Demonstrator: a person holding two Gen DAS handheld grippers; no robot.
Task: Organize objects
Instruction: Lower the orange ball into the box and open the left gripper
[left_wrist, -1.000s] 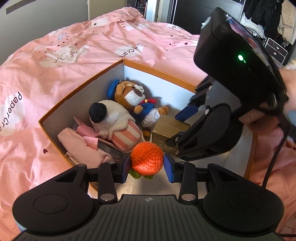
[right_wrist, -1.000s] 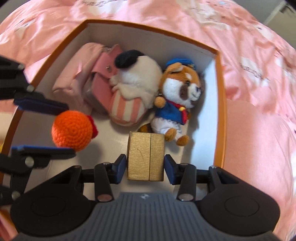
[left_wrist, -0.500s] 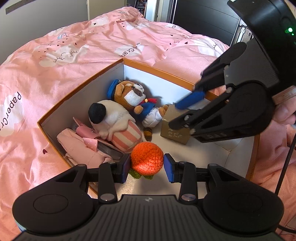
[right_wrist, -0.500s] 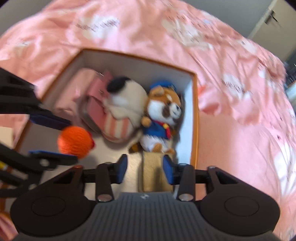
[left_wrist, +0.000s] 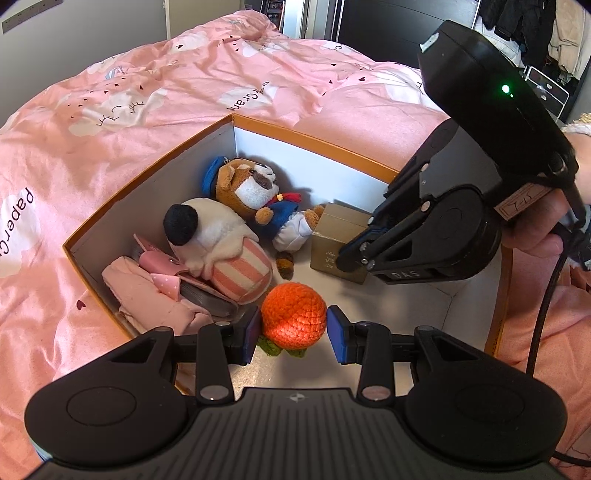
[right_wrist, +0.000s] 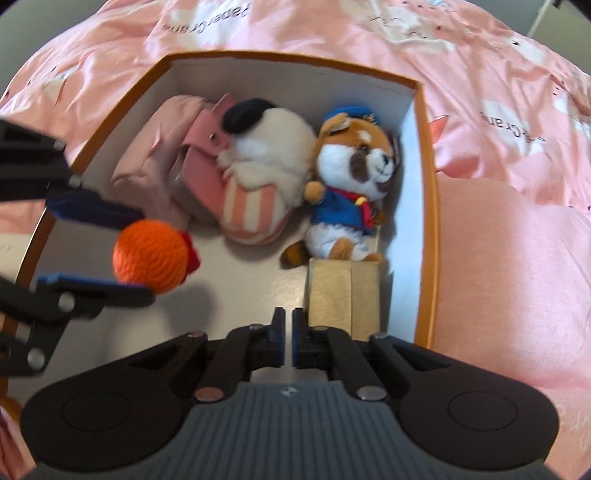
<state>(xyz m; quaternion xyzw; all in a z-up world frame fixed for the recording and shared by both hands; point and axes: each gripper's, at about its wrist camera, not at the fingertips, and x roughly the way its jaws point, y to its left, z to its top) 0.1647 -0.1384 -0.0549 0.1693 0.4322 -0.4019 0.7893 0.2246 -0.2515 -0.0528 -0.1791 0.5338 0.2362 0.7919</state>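
An orange-rimmed box (left_wrist: 306, 138) lies on a pink bed. My left gripper (left_wrist: 291, 328) is shut on an orange crocheted ball (left_wrist: 293, 314), held just inside the box's near end; the ball also shows in the right wrist view (right_wrist: 149, 256). My right gripper (right_wrist: 288, 334) is shut and empty, just left of a gold box (right_wrist: 345, 293) that rests on the box floor. The gold box (left_wrist: 336, 236) sits against the toy dog's feet.
Inside the box lie a brown dog plush in blue (left_wrist: 255, 195), a white and pink striped plush (left_wrist: 221, 243), a pink wallet (left_wrist: 166, 266) and folded pink cloth (left_wrist: 140, 295). Pink bedding (left_wrist: 110, 110) surrounds the box. A dark wardrobe stands behind.
My right gripper let go of the gold box, which now rests on the box floor, then drew back, shifted left and shut its fingers. My left gripper held still with the ball.
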